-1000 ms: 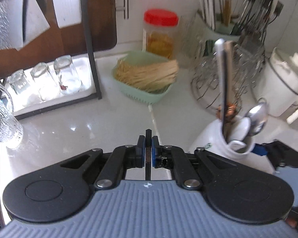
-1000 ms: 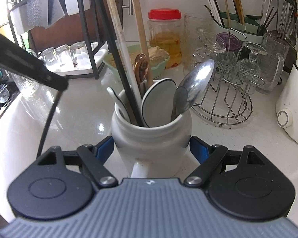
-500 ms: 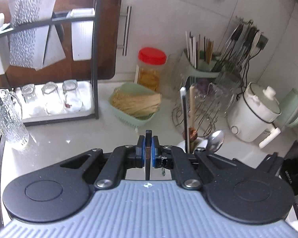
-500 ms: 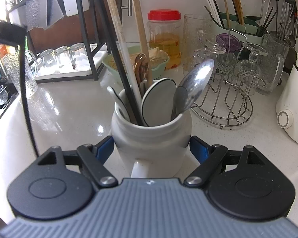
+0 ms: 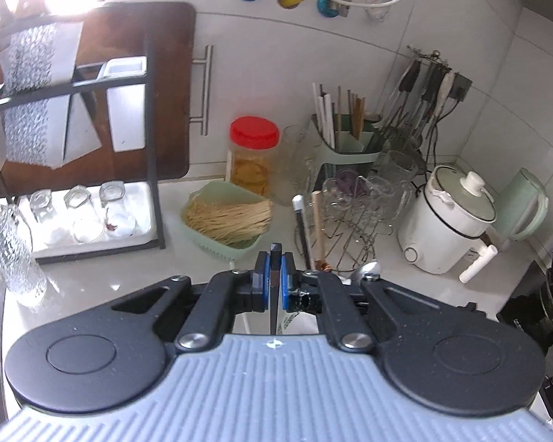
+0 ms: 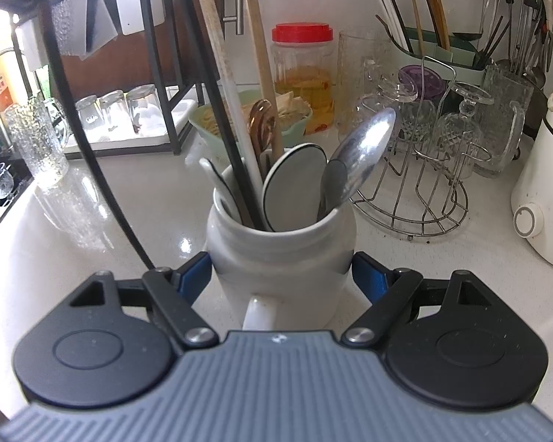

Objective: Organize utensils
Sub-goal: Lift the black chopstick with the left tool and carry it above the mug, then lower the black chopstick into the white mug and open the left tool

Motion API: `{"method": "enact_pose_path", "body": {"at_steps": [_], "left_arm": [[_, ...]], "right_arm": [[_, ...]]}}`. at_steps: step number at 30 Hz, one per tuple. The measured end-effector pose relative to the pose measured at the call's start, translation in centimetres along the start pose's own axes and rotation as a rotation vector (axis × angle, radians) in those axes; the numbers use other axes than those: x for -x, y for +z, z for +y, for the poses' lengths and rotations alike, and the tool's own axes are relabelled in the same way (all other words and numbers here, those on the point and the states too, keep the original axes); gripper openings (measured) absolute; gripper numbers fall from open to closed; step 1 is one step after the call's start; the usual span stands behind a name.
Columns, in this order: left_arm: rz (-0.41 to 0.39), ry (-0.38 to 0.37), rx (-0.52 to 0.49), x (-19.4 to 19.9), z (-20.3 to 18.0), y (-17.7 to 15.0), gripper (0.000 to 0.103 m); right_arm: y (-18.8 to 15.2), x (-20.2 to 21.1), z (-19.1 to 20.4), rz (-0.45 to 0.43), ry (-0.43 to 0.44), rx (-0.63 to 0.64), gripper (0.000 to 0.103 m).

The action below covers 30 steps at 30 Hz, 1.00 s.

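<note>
Right gripper steadies the jar while the left gripper holds one black chopstick above the table.

Nearest, the right jaws are clenched on either side of the white jar, seemingly to stop it tipping or sliding as utensils come out. The jar stands on the table with its handle toward the camera, holding about seven pieces: three long sticks, one copper piece, two white spoons and one steel spoon. The left jaws are clamped on a single thin black chopstick, gripped near one end so it hangs down clear of the jar. Beyond, three upturned glasses sit on a tray, and one green caddy by the wall already holds chopsticks, the likely destination.
</note>
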<state>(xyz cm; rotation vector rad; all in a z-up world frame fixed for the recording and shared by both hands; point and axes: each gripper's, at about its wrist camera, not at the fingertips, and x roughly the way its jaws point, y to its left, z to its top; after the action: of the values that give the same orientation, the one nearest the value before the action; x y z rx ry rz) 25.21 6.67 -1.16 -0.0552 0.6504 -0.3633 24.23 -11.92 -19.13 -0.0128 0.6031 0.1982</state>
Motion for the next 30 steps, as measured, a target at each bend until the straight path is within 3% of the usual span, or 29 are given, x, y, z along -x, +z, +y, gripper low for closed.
{"method": "enact_pose_path", "body": {"at_steps": [9,20,30], "left_arm": [[-0.013,-0.041,-0.115,2.2,-3.0,3.1,0.007],[-0.102,-0.067,-0.230,5.1,-6.6,7.3,0.007],[-0.093,-0.116,-0.260,4.3,-8.2,7.7,0.007]], "right_arm": [[0.0,0.0,0.1,-0.002,0.000,-0.001,0.086],[-0.1,0.0,0.1,-0.005,0.001,-0.001,0.086],[-0.1,0.0,0.1,-0.007,0.000,0.000,0.086]]}}
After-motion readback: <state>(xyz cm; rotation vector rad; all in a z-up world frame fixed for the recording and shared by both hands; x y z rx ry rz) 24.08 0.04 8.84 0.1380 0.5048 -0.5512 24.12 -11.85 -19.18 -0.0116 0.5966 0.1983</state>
